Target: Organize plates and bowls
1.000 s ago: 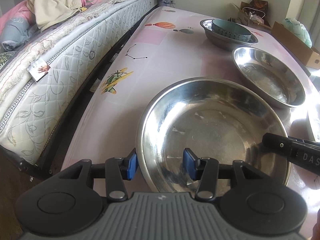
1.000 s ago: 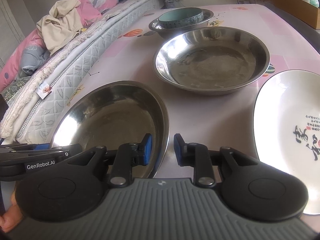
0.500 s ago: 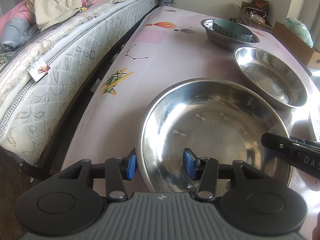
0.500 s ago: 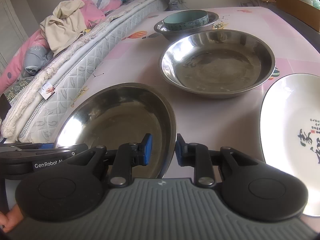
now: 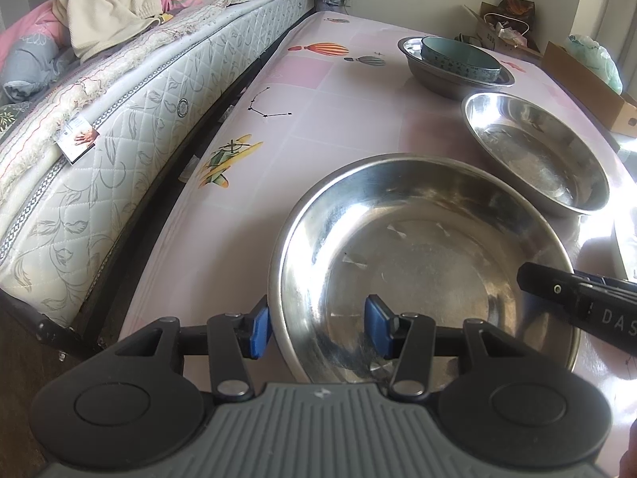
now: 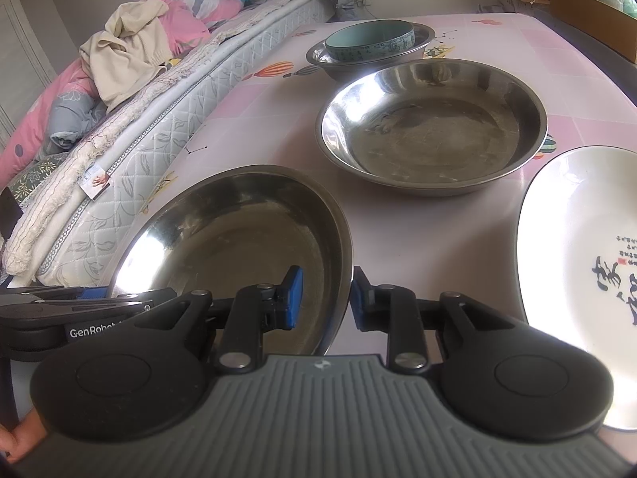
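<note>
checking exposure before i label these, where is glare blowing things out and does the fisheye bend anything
Left wrist view: sunlight blows out the table's right edge, and the mattress edge bows into a curve. Right wrist view: glare whitens the white plate and flares off the near steel bowl's left wall; the far steel bowl reads cleanly.

A pink table [image 5: 342,127] has little pictures of balloons and a plane on it. Beside it lies a white mattress [image 5: 131,119] with a small tag. A cream cloth [image 6: 127,55] and pink bedding [image 6: 187,20] are piled on top. A brown cardboard box [image 5: 589,87] sits far back, near a green bag [image 5: 593,55].
</note>
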`<control>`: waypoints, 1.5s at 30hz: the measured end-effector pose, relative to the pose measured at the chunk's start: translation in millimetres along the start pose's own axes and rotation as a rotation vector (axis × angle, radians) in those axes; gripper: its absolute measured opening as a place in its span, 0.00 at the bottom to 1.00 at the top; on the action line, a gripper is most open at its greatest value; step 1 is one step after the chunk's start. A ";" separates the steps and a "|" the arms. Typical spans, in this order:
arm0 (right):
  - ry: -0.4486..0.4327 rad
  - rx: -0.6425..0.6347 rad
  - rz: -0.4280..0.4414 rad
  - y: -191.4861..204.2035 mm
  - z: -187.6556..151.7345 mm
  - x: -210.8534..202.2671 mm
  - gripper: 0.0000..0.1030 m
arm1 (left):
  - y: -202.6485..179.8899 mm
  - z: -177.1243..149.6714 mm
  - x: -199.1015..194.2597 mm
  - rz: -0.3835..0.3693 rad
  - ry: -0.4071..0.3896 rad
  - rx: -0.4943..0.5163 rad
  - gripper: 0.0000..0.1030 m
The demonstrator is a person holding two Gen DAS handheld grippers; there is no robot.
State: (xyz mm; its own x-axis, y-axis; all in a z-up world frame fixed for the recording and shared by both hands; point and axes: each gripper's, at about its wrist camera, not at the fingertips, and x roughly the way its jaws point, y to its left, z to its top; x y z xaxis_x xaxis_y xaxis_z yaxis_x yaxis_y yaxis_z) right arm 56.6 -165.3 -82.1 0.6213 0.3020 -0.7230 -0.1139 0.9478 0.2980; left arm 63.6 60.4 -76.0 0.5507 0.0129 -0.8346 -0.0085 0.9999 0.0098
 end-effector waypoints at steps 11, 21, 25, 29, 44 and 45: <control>0.000 0.000 0.000 -0.6 0.0 -0.5 0.24 | -4.2 -3.9 -3.1 -0.009 0.005 -0.002 0.51; -0.002 0.002 -0.003 -0.5 1.0 -0.1 0.24 | -5.9 -5.8 -6.0 -0.014 0.004 0.002 0.52; -0.001 0.004 -0.003 -0.4 0.7 -0.2 0.24 | -6.0 -5.9 -5.9 -0.014 0.004 0.002 0.52; -0.002 0.003 -0.003 -0.1 0.8 -0.1 0.24 | -5.8 -5.6 -5.8 -0.014 0.004 0.001 0.52; 0.004 0.005 -0.001 -1.9 -0.1 1.0 0.24 | -6.0 -5.8 -2.1 -0.009 0.004 0.008 0.52; 0.004 0.005 -0.001 -2.1 0.1 1.2 0.24 | -5.8 -5.7 -2.0 -0.008 0.004 0.009 0.52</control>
State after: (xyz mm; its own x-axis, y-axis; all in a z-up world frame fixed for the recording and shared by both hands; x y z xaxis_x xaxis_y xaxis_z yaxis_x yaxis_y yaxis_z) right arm 57.6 -166.9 -83.5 0.6181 0.3016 -0.7259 -0.1091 0.9474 0.3008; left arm 57.8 54.5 -77.5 0.5476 0.0049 -0.8367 0.0037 1.0000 0.0083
